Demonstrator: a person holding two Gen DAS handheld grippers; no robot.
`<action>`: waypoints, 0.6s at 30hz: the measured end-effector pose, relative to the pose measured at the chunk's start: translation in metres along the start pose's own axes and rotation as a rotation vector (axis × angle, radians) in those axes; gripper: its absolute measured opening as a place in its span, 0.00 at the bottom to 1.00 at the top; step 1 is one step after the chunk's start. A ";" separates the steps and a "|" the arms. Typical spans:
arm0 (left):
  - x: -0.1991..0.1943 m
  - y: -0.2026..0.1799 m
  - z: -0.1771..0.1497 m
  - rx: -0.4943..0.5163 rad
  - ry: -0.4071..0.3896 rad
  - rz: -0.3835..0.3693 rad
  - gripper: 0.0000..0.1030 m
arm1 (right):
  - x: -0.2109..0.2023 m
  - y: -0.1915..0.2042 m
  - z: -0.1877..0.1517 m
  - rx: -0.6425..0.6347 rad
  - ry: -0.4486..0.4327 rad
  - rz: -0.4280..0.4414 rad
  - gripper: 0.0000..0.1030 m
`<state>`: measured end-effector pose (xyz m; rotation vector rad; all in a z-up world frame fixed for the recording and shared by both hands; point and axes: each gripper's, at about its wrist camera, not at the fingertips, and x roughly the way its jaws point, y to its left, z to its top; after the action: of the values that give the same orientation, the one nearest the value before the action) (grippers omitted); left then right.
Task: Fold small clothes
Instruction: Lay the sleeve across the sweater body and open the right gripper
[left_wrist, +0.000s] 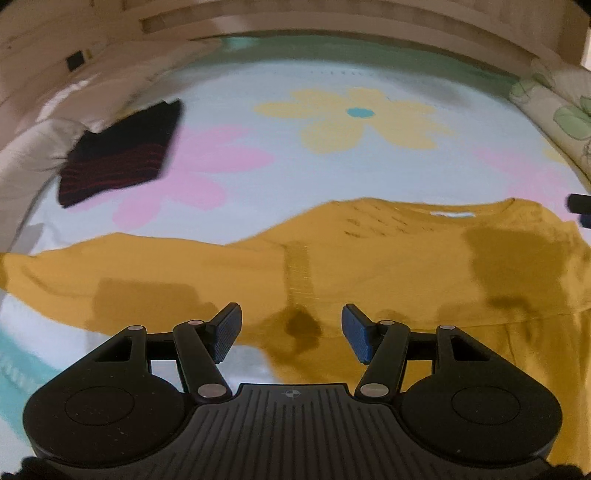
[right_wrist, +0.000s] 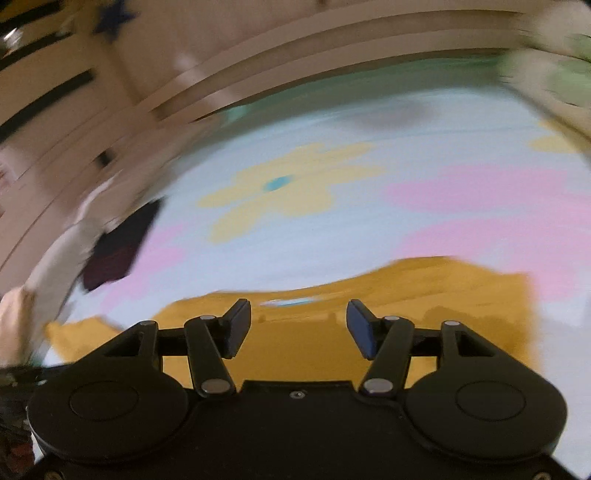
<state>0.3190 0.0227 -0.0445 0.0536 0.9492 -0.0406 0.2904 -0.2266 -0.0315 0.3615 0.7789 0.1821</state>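
- Pale blue bedsheet (left_wrist: 258, 77) printed with big yellow and pink flowers fills both views; a wooden headboard (left_wrist: 332, 22) curves along the top of the frame.
- A mustard-yellow shirt (left_wrist: 388, 266) lies spread flat across the lower middle of the left wrist view, its neckline with a white label toward the upper right and one sleeve reaching to the left edge.
- A dark garment with red stripes (left_wrist: 118, 155), already folded, sits in the upper left, well apart from the shirt.
- The left gripper (left_wrist: 291, 328) hovers over the shirt's near hem, fingers spread wide, nothing between them.
- The right gripper (right_wrist: 299, 328) is likewise spread and empty above the shirt (right_wrist: 406, 295); its view is smeared, so finer detail is lost.
- Judged by its look, the shirt is light, soft knit: it should drape and slide easily on the sheet, and bunch if pinched mid-panel.
- Best holds are probably the sleeve end or shoulder seam and the matching hem corner, where doubled fabric gives the pads something to bite.
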 end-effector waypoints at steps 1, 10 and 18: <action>0.005 -0.004 0.000 0.004 0.010 -0.009 0.57 | -0.002 -0.013 0.002 0.008 0.000 -0.037 0.64; 0.039 -0.035 -0.009 0.087 0.071 -0.007 0.58 | 0.000 -0.069 -0.007 0.010 -0.009 -0.139 0.94; 0.036 -0.033 -0.014 0.095 0.026 -0.010 0.59 | 0.010 -0.095 -0.019 0.107 0.010 -0.064 0.90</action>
<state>0.3261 -0.0102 -0.0828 0.1376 0.9731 -0.0944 0.2865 -0.3068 -0.0864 0.4363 0.8108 0.0822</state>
